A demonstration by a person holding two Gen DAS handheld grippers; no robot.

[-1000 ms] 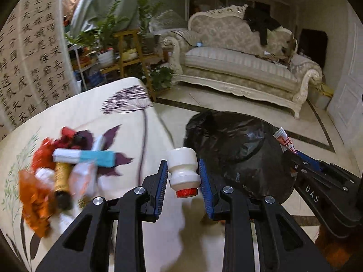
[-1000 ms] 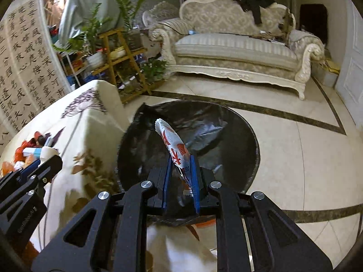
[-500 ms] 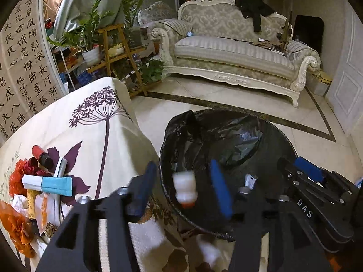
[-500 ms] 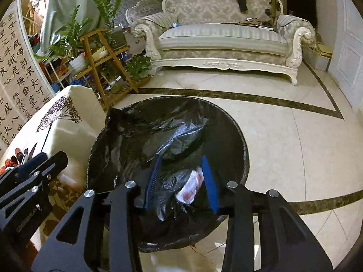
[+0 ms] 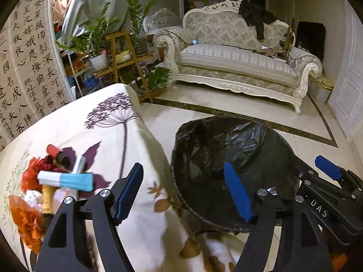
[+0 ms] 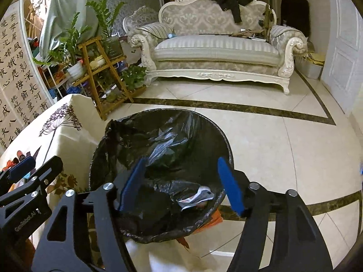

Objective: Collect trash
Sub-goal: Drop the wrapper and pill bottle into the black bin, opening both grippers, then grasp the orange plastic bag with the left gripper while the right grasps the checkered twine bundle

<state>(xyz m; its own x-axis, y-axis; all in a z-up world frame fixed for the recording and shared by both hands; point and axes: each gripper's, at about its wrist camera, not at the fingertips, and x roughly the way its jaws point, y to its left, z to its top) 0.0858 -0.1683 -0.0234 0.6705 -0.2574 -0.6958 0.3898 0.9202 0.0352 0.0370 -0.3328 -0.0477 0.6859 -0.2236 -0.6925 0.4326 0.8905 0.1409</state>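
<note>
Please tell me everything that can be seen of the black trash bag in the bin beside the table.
The black trash bag is thin, glossy, wrinkled plastic lining a round bin on the tiled floor, right beside the cloth-covered table. Its edge is folded over the bin's rim, and one bunched part sticks up on the table side. The mouth is wide open. Inside lies a crumpled white and red wrapper near the bottom. Both tools hang above its mouth without touching it.

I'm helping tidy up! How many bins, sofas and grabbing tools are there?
Round bin lined with black plastic bag: 1
Cream carved fabric sofa: 1
Black tools with blue pads, jaws opening, nothing between: 2 (left tool, right tool)
Total: 4
</note>
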